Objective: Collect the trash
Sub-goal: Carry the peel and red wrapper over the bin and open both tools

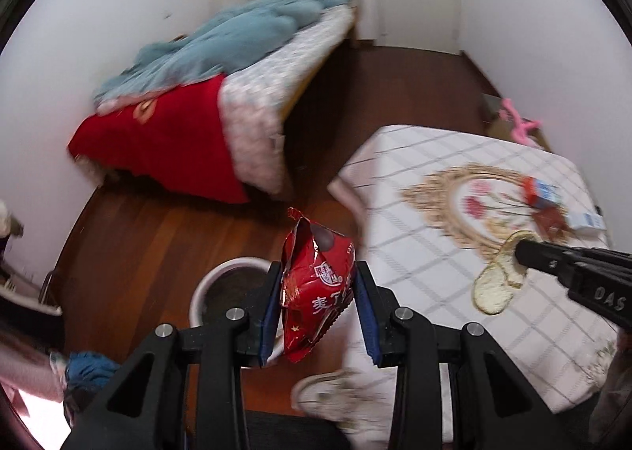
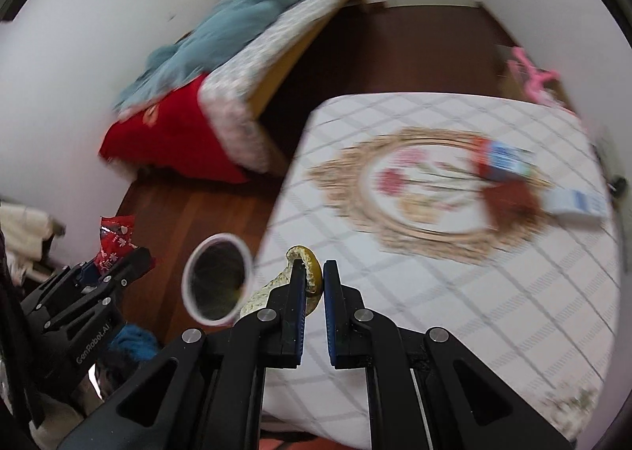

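My left gripper (image 1: 318, 272) is shut on a red snack wrapper (image 1: 316, 288) and holds it in the air beside a white trash bin (image 1: 221, 284) on the wooden floor. My right gripper (image 2: 315, 272) is shut on a yellowish fruit peel (image 2: 304, 264) above the near left edge of the white table (image 2: 454, 292); the peel (image 1: 493, 284) hangs from its tip in the left wrist view. The bin (image 2: 217, 280) stands just left of the peel. More trash lies at the table's far right: a blue-and-red carton (image 2: 501, 161), a dark red wrapper (image 2: 509, 201) and a white-and-blue box (image 2: 576, 205).
A bed (image 1: 245, 94) with a teal blanket and red cover stands along the far left wall. A white shoe (image 1: 335, 394) lies on the floor by the table. Blue cloth (image 2: 132, 339) lies on the floor at the left. Pink hangers (image 2: 529, 74) sit beyond the table.
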A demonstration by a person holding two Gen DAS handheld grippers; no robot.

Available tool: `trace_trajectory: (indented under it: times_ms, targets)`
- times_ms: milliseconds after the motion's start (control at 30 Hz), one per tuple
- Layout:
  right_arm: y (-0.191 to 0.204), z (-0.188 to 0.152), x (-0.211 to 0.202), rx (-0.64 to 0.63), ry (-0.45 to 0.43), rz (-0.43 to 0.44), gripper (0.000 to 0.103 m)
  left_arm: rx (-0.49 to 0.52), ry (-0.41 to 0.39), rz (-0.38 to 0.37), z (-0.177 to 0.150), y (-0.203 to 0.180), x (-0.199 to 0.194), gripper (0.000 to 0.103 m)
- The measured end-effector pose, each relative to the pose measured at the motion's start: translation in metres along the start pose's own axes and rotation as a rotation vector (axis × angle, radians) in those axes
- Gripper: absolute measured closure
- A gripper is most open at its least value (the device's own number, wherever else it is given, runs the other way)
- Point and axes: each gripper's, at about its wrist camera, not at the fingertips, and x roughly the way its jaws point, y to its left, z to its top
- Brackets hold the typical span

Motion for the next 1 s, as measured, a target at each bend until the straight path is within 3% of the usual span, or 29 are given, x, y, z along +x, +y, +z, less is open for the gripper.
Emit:
trace_trajectory:
  times_ms: [267, 467, 700, 933, 1000]
  targets:
    - [0.128, 0.007, 0.146, -0.145, 0.189, 0.040, 0.094, -0.140, 0.135, 0.074, -0.021, 0.101, 0.079, 0.072]
    - [0.186, -0.004, 0.256, -0.193, 0.345, 0.020, 0.094, -0.239, 0.274, 0.081, -0.044, 0.160, 0.156, 0.072]
    - [0.208, -0.017, 0.357, -0.190, 0.468, -0.026, 0.094, -0.325, 0.414, 0.030, -0.068, 0.199, 0.228, 0.071]
    - [0.216, -0.025, 0.412, -0.208, 0.524, -0.070, 0.094, -0.420, 0.539, -0.100, -0.075, 0.209, 0.272, 0.068]
    - [0.217, -0.026, 0.420, -0.216, 0.532, -0.081, 0.094, -0.447, 0.565, -0.128, -0.077, 0.211, 0.279, 0.061]
